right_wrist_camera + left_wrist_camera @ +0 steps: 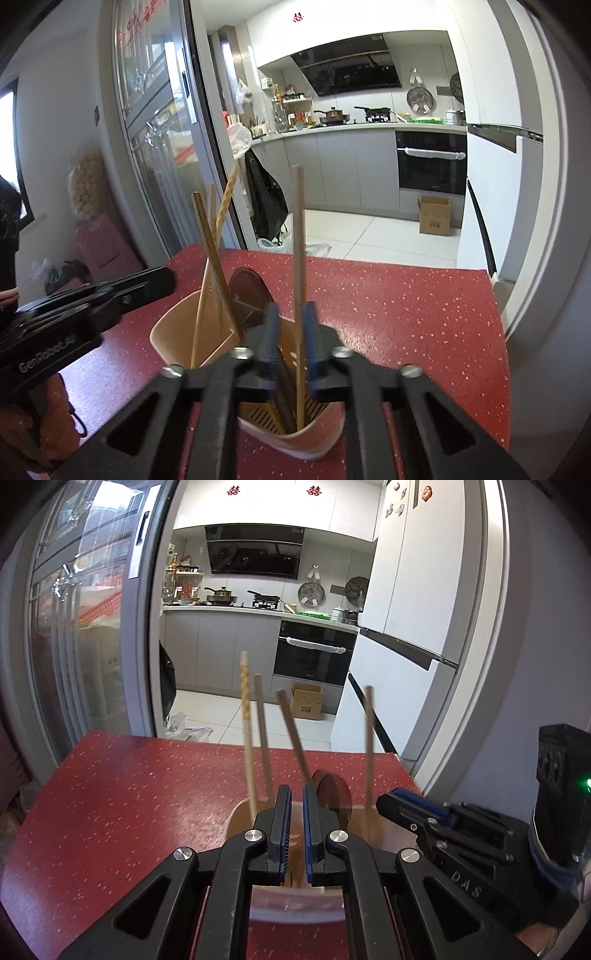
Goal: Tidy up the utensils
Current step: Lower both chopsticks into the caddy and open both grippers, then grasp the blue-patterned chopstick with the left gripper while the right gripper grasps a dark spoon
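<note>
Chopsticks (pixel 299 258) stand in holder (pixel 173 332) on table (pixel 406 314), perhaps beside a spoon (pixel 247 291).

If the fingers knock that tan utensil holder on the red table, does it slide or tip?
Probably tips. The utensil holder looks like light, thin-walled plastic, and the tall chopsticks leaning well above its rim raise its balance point. On the glossy-looking red table a low nudge might instead slide it.

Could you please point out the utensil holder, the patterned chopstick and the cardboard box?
utensil holder (pixel 173 332): right wrist view, left outer wall.
patterned chopstick (pixel 244 686): left wrist view, upper patterned section.
cardboard box (pixel 434 221): right wrist view, front face.
</note>
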